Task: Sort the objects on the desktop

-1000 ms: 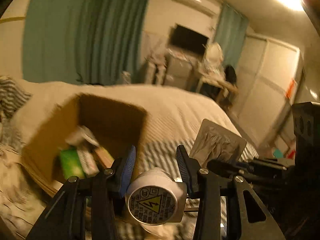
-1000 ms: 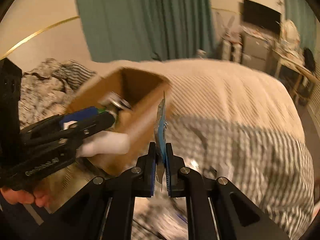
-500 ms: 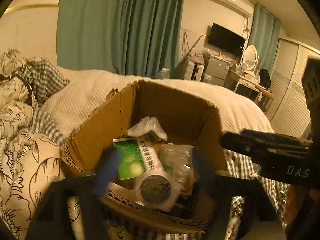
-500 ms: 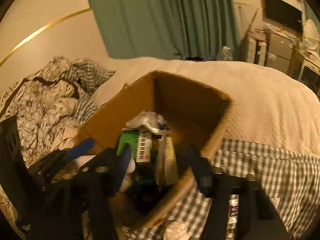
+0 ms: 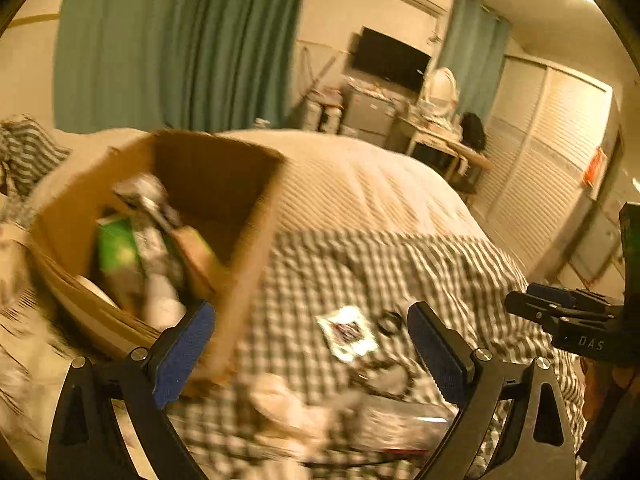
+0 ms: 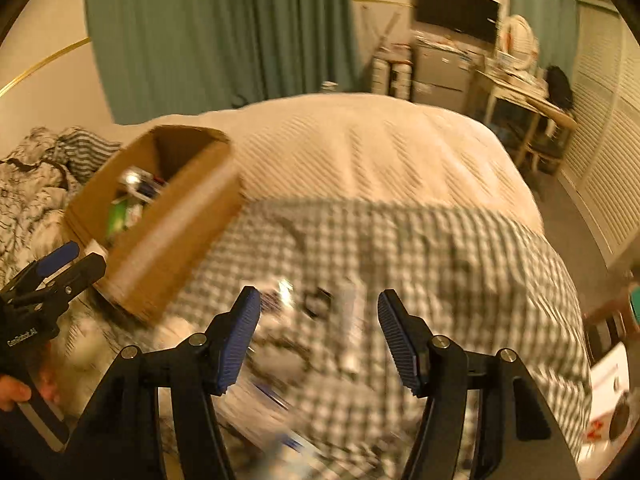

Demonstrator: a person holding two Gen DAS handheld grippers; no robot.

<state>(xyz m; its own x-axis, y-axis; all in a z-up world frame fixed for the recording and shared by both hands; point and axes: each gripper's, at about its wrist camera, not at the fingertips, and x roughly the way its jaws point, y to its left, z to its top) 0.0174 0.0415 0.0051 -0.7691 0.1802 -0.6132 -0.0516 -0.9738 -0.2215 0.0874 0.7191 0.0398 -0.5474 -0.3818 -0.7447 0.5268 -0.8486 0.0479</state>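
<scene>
A cardboard box sits on the bed at the left, with a green packet and several other items inside; it also shows in the right wrist view. My left gripper is open and empty, just right of the box. My right gripper is open and empty over the checked blanket. Small loose items lie blurred on the blanket: a white packet, a dark ring, and a blurred heap between my right fingers.
The checked blanket covers the near half of the bed, a beige cover the far half. Patterned bedding lies left of the box. A desk and louvred wardrobe doors stand at the right.
Both grippers have let go of their items into the box, the left a white round plug, the right a flat packet. Both have opened and swung right, away from the box.
</scene>
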